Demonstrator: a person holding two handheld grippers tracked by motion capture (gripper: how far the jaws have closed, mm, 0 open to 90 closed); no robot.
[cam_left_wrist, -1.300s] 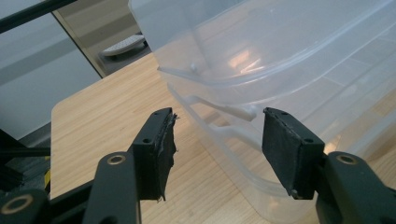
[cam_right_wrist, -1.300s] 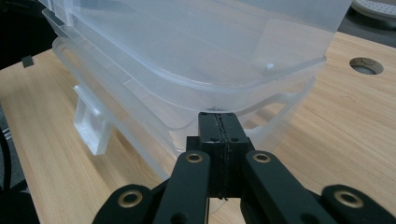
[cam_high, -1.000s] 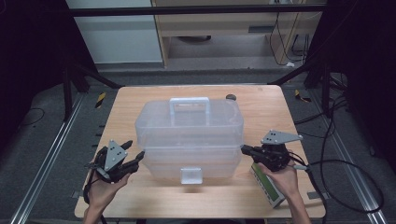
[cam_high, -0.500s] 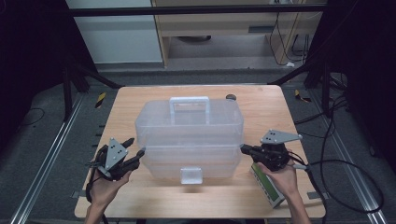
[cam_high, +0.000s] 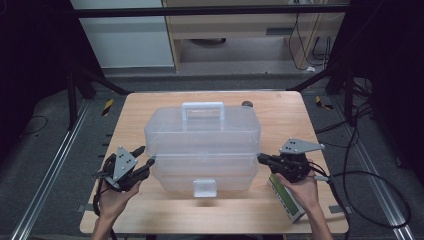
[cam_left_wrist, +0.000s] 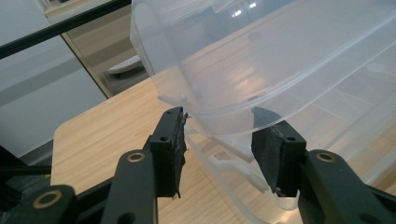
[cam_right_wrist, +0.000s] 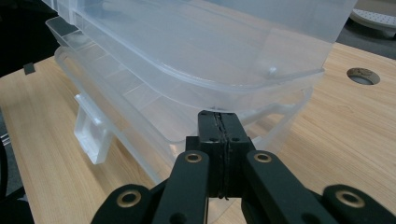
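- A clear plastic storage box (cam_high: 202, 147) with tiered trays stands in the middle of the wooden table (cam_high: 280, 115), its carry handle (cam_high: 202, 107) on top toward the far side and its front latch (cam_high: 205, 187) facing the person
- The left gripper (cam_high: 145, 157) is held at the box's left end, tips at the seam between the tiers
- In the left gripper view the left gripper (cam_left_wrist: 219, 140) has its jaws partly apart; they have just been closing, and the rim of a clear tray (cam_left_wrist: 224, 126) runs between them
- The left pad (cam_left_wrist: 180, 133) sits at or just against a small tab on the box's edge; the right pad (cam_left_wrist: 271, 149) stands behind the clear plastic, and whether it touches cannot be told
- The right gripper (cam_high: 262, 159) is at the box's right end, level with the same seam
- In the right gripper view the right gripper (cam_right_wrist: 219, 116) has its jaws pressed fully together with nothing visible between them, the tips just under the rim of the upper tray (cam_right_wrist: 261, 88), touching it or very nearly so
- A green and white flat object (cam_high: 285, 197) lies on the table near the front right edge, partly under the person's right hand (cam_high: 302, 187)
- A small round dark spot (cam_high: 246, 104) sits on the table just beyond the box's far right corner
- Cables (cam_high: 370, 175) trail from the right gripper off the table's right side
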